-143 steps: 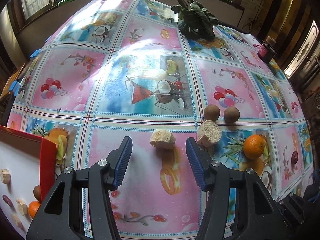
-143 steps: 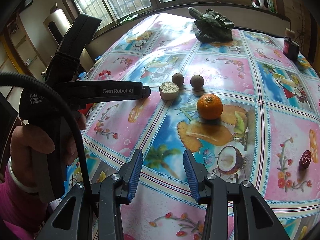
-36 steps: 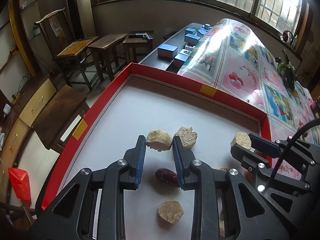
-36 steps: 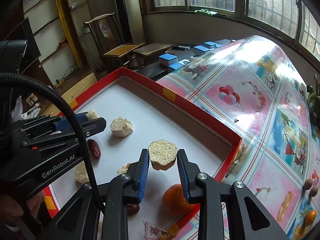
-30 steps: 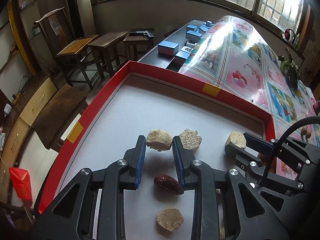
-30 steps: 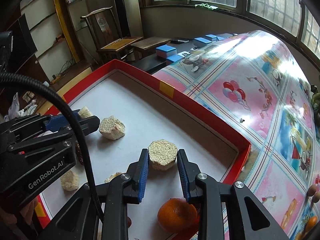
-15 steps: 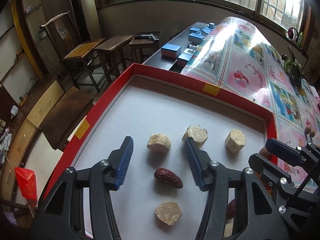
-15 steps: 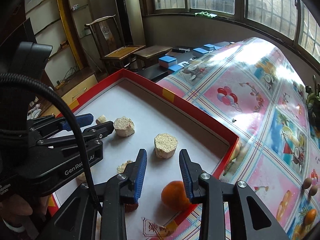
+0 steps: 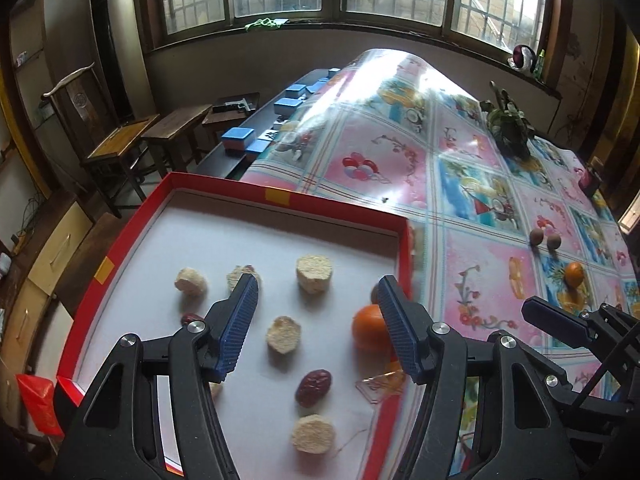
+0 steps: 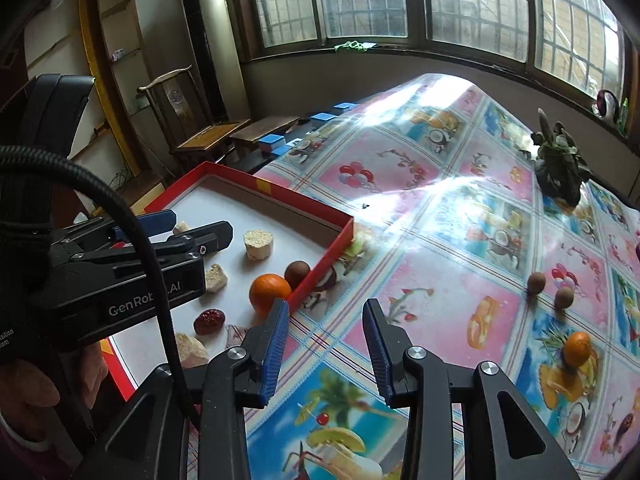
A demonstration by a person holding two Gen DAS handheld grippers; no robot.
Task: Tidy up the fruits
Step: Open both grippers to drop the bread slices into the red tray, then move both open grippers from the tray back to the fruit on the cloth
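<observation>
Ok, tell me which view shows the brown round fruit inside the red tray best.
Right wrist view: the brown round fruit sits unobstructed beside the orange. In the left wrist view a finger hides nearly all of it.

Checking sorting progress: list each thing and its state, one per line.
left gripper: open, empty, above the tray
right gripper: open, empty, above the tablecloth
red tray: holds fruit pieces
orange in tray: lying near the wall
orange on tablecloth: not yet collected
two brown fruits: on the tablecloth

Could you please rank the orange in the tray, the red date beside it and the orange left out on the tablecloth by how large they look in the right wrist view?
1. Tray orange
2. Red date
3. Tablecloth orange, slightly smaller than the date; it only looks small because it lies farther off.
</observation>
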